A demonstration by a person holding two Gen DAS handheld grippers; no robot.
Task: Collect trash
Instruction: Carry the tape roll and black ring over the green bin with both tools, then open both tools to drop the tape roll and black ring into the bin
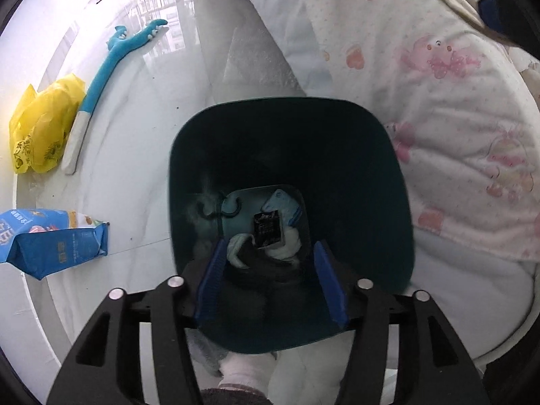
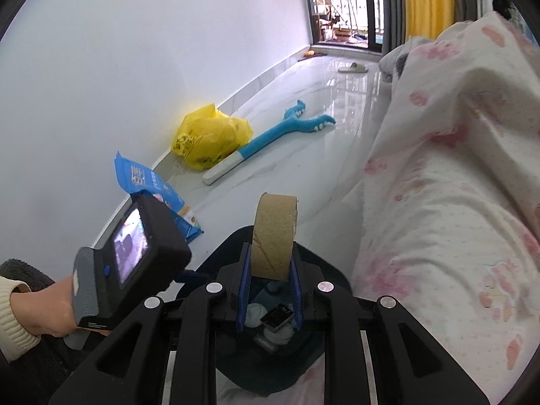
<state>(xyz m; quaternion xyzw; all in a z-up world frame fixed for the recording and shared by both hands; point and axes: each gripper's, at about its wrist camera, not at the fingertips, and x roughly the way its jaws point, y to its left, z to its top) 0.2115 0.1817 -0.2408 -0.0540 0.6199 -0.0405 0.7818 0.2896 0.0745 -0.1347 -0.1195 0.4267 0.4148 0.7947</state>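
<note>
A dark teal trash bin [image 1: 357,168] stands on the floor against the bed. At its bottom lie a black packet [image 1: 267,228], white crumpled tissue [image 1: 290,241] and a pale blue wrapper [image 1: 281,202]. My left gripper [image 1: 270,249] points down into the bin's mouth, open, with nothing between its blue pads [image 1: 211,283]. In the right wrist view my right gripper [image 2: 271,253] is shut on a brown cardboard tape roll [image 2: 275,233], held upright above the bin [image 2: 325,270]. The left gripper's body [image 2: 135,263] and the hand [image 2: 50,307] holding it show at lower left.
On the glossy white floor by the wall lie a yellow plastic bag [image 1: 44,128], a long blue plush toy [image 1: 108,67] and a blue snack bag [image 1: 50,239]. A pink-patterned quilt [image 1: 422,101] hangs off the bed at right. A slipper [image 2: 352,67] lies far off.
</note>
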